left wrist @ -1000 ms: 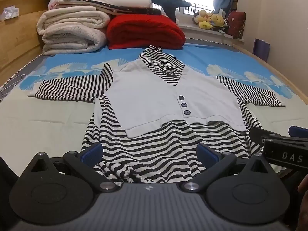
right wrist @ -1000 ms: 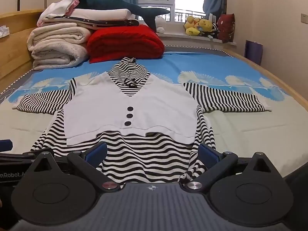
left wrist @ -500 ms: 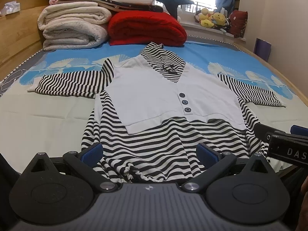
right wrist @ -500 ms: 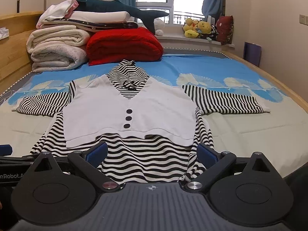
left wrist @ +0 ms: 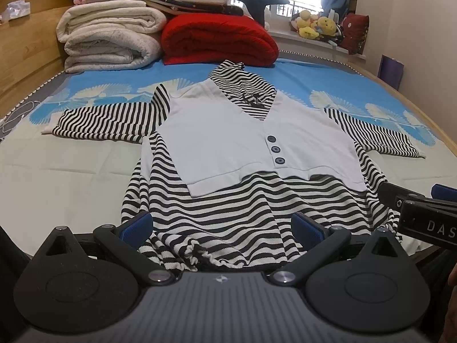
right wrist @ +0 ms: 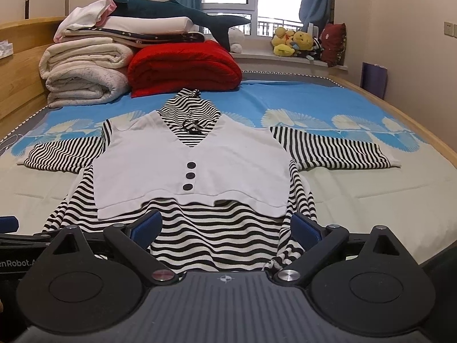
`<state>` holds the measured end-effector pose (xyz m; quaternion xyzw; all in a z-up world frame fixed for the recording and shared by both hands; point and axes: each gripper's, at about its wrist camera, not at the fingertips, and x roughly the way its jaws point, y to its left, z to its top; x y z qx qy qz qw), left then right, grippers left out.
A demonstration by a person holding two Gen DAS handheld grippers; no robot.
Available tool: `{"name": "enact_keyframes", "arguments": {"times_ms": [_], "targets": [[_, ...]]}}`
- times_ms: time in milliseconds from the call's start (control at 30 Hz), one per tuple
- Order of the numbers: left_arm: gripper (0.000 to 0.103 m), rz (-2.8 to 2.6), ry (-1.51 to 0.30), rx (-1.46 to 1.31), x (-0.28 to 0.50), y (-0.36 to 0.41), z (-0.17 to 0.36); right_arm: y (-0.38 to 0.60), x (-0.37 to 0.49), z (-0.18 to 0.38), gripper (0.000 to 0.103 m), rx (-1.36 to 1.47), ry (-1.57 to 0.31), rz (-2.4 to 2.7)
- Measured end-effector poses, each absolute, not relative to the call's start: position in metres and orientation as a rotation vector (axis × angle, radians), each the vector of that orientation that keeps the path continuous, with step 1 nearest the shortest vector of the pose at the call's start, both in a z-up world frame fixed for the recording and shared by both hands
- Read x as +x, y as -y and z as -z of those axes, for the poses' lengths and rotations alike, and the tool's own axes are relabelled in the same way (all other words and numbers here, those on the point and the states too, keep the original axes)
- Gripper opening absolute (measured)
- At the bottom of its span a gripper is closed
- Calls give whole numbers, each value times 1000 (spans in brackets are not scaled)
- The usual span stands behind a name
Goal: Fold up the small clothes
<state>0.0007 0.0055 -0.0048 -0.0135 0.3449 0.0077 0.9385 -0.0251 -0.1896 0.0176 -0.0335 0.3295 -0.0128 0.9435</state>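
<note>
A small black-and-white striped top (left wrist: pixel 228 208) with a white vest front and three dark buttons (left wrist: pixel 275 150) lies face up on the bed, sleeves spread to both sides. Its gathered hem (left wrist: pixel 200 253) is nearest me. My left gripper (left wrist: pixel 221 225) is open, its blue pads on either side of the hem's left part. In the right wrist view the same top (right wrist: pixel 211 228) lies flat, and my right gripper (right wrist: pixel 227 224) is open over the hem's right part. Neither holds cloth. Each gripper shows at the edge of the other's view: the right gripper body (left wrist: pixel 422 214) and the left gripper body (right wrist: pixel 17 237).
Folded cream blankets (left wrist: pixel 111 40) and a red blanket (left wrist: pixel 217 40) are stacked at the head of the bed, with a plush shark (right wrist: pixel 182 11) on top. A wooden bed frame (right wrist: pixel 400 114) runs along the right. Plush toys (right wrist: pixel 294 43) sit on the windowsill.
Both grippers have shifted only slightly above the hem and stay open. The top has not moved.
</note>
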Motion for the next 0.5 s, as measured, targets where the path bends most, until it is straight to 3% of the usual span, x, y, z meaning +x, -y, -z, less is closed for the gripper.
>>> {"name": "enact_keyframes", "arguments": {"times_ms": [500], "targets": [[103,-19,-697,-24,1,-6,8,189,-23,-18,96,-63,-671,35]]}}
